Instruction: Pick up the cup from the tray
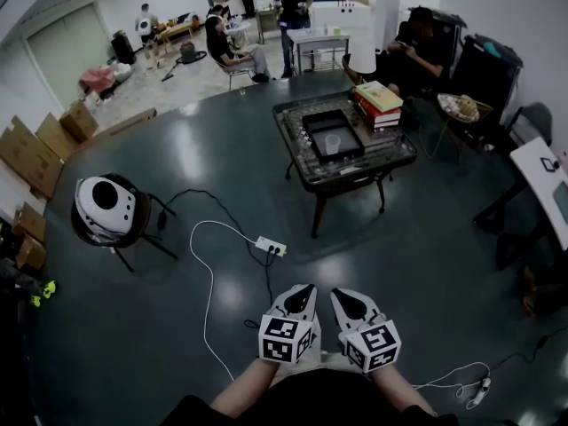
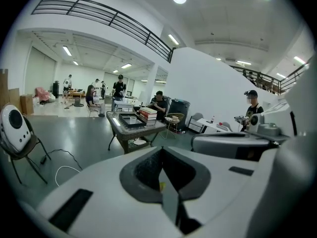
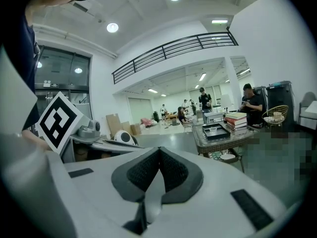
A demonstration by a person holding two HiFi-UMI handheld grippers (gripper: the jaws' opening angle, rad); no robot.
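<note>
- Clear cup (image 1: 332,143), seen from the head view, stands inside the black tray (image 1: 312,119) on the table (image 1: 390,158), well apart from both grippers across the floor. The left gripper (image 1: 307,288) and right gripper (image 1: 338,293) are held low and close to the body, side by side, with their tips aimed at the table. I judge that the approach is not yet begun.
- Left gripper view: the jaws are pressed together with nothing between them. The tray (image 2: 125,122) and cup (image 2: 132,119) look small and far ahead, over the tips.
- Right gripper view: the jaws here also meet and are empty. The cup (image 3: 213,130) sits in the tray (image 3: 221,133), up and to the right of the tips.
- The next move calls for walking up to the table. One gripper must then spread its jaws wide enough for the cup and come in level at its wall, clear of the tray rim.
</note>
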